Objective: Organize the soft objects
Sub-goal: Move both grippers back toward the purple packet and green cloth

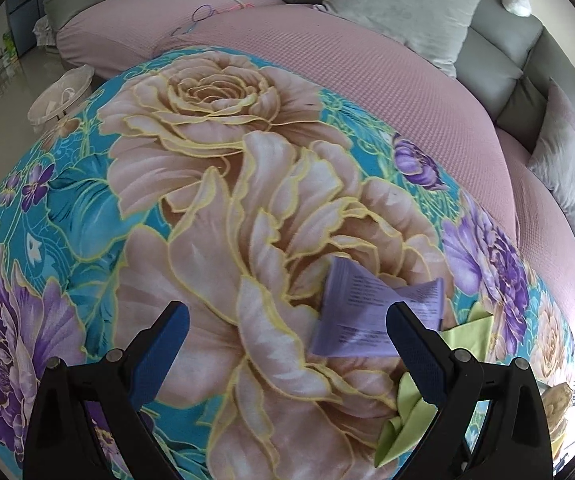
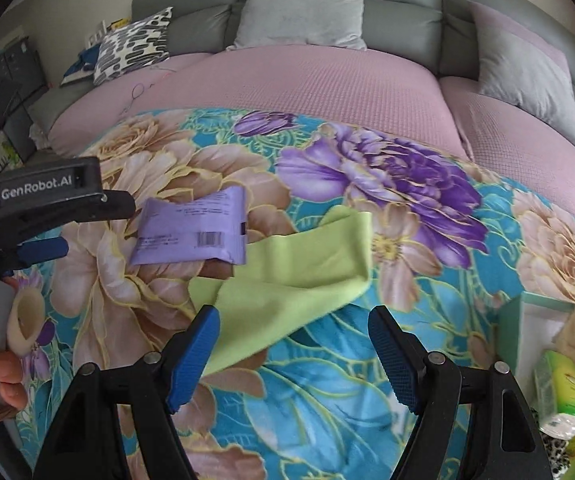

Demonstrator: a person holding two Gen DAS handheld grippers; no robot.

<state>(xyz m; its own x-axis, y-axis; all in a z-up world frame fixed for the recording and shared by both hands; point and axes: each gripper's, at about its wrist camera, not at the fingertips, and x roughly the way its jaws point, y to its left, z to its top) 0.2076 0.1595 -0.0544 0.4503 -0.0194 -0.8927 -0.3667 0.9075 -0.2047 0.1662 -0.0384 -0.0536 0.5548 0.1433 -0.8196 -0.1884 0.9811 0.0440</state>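
Observation:
A purple soft packet (image 2: pixel 191 232) lies on the floral blanket (image 2: pixel 407 208), and a light green cloth (image 2: pixel 287 284) lies beside it, its edge tucked under the packet. My right gripper (image 2: pixel 293 354) is open and empty, just in front of the green cloth. My left gripper (image 1: pixel 287 344) is open and empty, its right finger (image 1: pixel 419 352) beside the purple packet (image 1: pixel 367 312); the green cloth (image 1: pixel 403 420) shows under that finger. The left gripper also shows at the left of the right wrist view (image 2: pixel 43 248).
The blanket covers a pink-covered sofa (image 2: pixel 327 80) with grey pillows (image 2: pixel 303 8) and a patterned pillow (image 2: pixel 135 44). A box (image 2: pixel 543 332) with a green packet (image 2: pixel 559 396) and other soft items stands at the right. A white basket (image 1: pixel 61 96) is on the floor.

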